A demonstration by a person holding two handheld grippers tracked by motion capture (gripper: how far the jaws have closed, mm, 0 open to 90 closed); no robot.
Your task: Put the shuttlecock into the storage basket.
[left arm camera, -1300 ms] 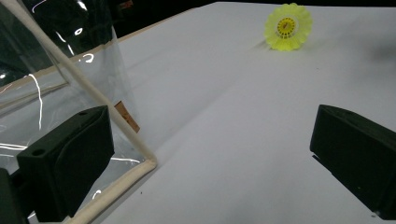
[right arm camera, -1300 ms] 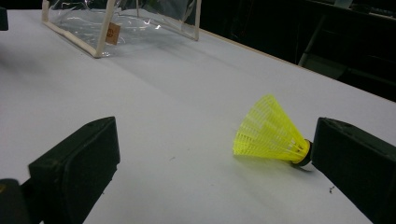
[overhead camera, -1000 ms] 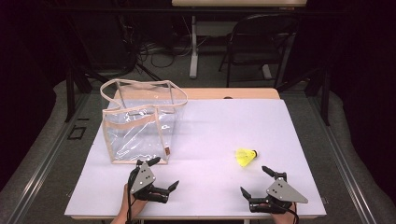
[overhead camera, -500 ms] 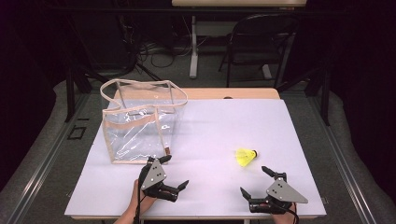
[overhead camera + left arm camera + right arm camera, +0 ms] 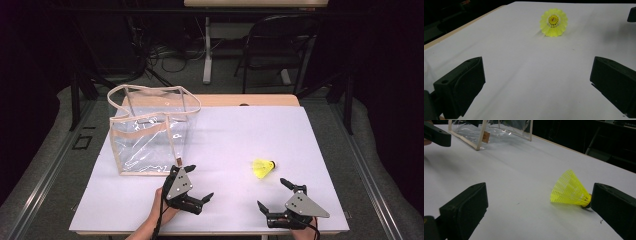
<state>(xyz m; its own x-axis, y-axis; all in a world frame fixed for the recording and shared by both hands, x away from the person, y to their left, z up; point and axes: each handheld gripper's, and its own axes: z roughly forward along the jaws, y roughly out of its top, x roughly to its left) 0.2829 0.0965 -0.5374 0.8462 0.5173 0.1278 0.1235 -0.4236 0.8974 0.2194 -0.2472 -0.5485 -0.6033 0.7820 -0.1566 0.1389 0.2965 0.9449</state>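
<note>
A yellow shuttlecock (image 5: 262, 168) lies on its side on the white table (image 5: 240, 130), right of centre. My left gripper (image 5: 200, 182) is open near the front edge, to the shuttlecock's left. In its own view the jaws stand wide apart, empty, and point at the shuttlecock's open skirt (image 5: 553, 22). My right gripper (image 5: 271, 192) is open too, close in front of the shuttlecock. In the right gripper view the shuttlecock (image 5: 570, 190) lies just ahead of the right-hand jaw, its cork tip beside that jaw.
A clear plastic bag (image 5: 150, 135) with beige trim and handles stands upright on the left of the table, mouth open upward. It also appears far off in the right gripper view (image 5: 491, 130). A dark chair (image 5: 280, 45) and table legs stand beyond the far edge.
My left gripper has slid right and a little forward and turned toward the shuttlecock. The right gripper, the shuttlecock and the bag have stayed put.
</note>
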